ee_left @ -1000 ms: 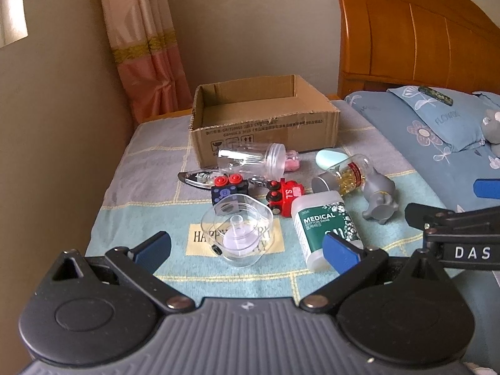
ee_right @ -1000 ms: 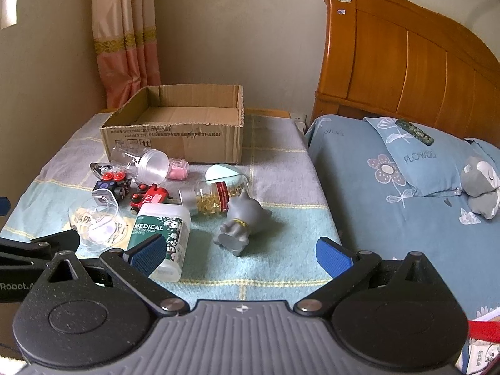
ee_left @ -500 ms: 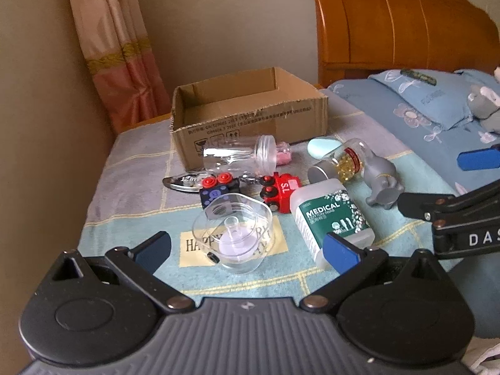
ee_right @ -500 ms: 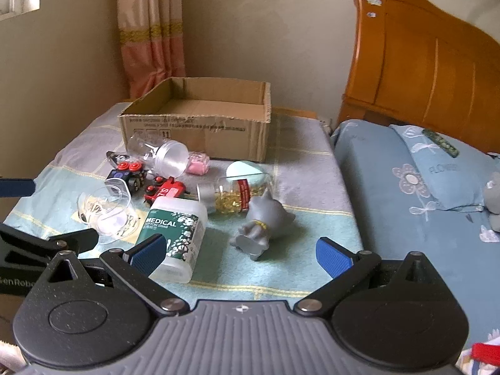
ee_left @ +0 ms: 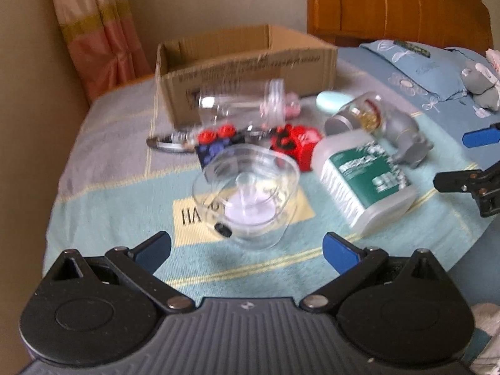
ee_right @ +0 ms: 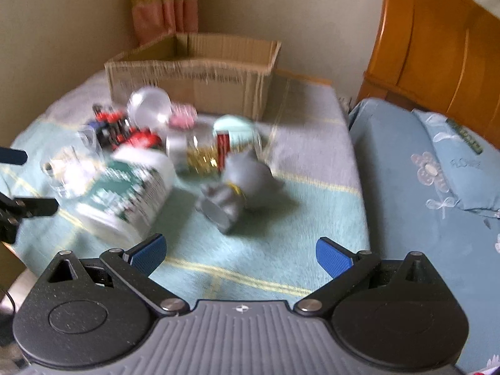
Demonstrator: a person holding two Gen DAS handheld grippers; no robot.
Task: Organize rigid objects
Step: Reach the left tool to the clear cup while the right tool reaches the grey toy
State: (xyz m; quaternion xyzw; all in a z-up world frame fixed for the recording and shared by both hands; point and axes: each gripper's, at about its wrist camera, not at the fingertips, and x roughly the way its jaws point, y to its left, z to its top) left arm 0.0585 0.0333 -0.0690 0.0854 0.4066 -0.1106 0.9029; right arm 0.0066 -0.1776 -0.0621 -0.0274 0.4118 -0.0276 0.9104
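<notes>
Both tongs spread, nothing held: left tongs (ee_left: 247, 251) low centre, facing clear cup (ee_left: 247, 192); right tongs (ee_right: 240, 254) low centre, facing grey figurine (ee_right: 237, 187). Objects cluster mid-frame on the blanket (ee_left: 118, 193), cardboard box (ee_left: 243, 62) behind them, upper centre.

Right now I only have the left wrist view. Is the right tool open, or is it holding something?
Observer: Open. The right tool has its blue pads wide apart with nothing between them.
Operator: What lies straight ahead of it?
Observer: The grey figurine, on its side, flat base turned toward the tool.
Operator: Anything in the way?
Observer: No, only bare blanket between the tool and the figurine.
</notes>
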